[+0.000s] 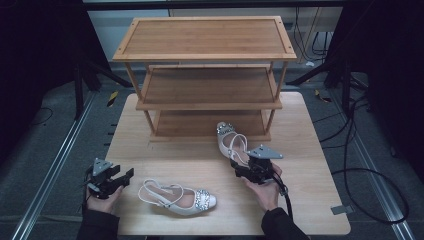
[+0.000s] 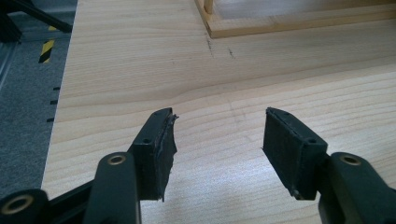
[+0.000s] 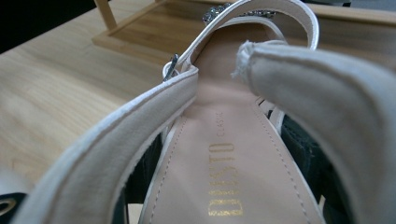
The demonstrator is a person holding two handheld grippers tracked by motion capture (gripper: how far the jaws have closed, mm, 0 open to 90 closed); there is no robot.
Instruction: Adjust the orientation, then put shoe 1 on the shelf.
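Grey floor with rails and cables surrounds a light wooden table, and a three-level wooden shoe rack stands at its far side. Just in front of the rack's bottom shelf, toward its right end, the right gripper grasps one white sandal at the heel, with toe pointing to the rack; its jaws sit at both sides of the insole. Well in front of the rack lies the second sandal. Left of that one, the left gripper is released, jaws apart over bare wood.
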